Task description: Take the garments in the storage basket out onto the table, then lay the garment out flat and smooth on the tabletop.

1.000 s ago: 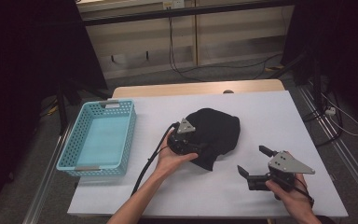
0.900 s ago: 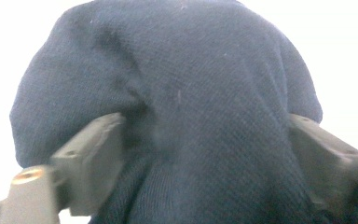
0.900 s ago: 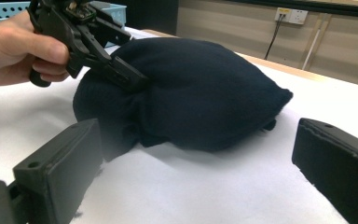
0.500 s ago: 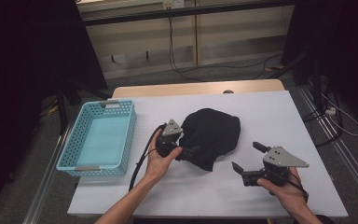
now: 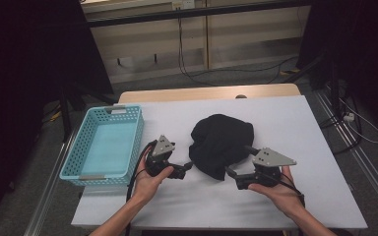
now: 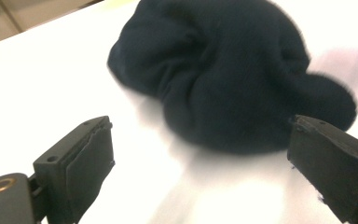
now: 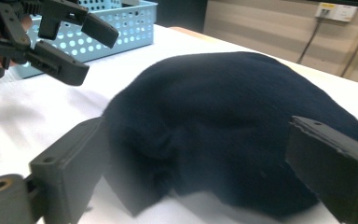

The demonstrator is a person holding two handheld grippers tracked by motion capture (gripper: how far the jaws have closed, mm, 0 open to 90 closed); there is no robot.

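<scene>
black cloth (image 5: 221, 143) — crumpled, domed heap | between gaping left gripper (image 5: 187, 168) — right gripper (image 5: 235, 172)

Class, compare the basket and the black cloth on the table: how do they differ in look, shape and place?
The basket is light blue, stiff and perforated; the cloth is black and soft. The basket is rectangular, the cloth a crumpled heap. The basket sits at the table's left edge, the cloth mid-table between both open grippers. Both rest on the white table.

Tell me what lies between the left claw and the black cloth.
Nothing: in the left gripper view, bare white table separates the open left claw from the black cloth.
</scene>
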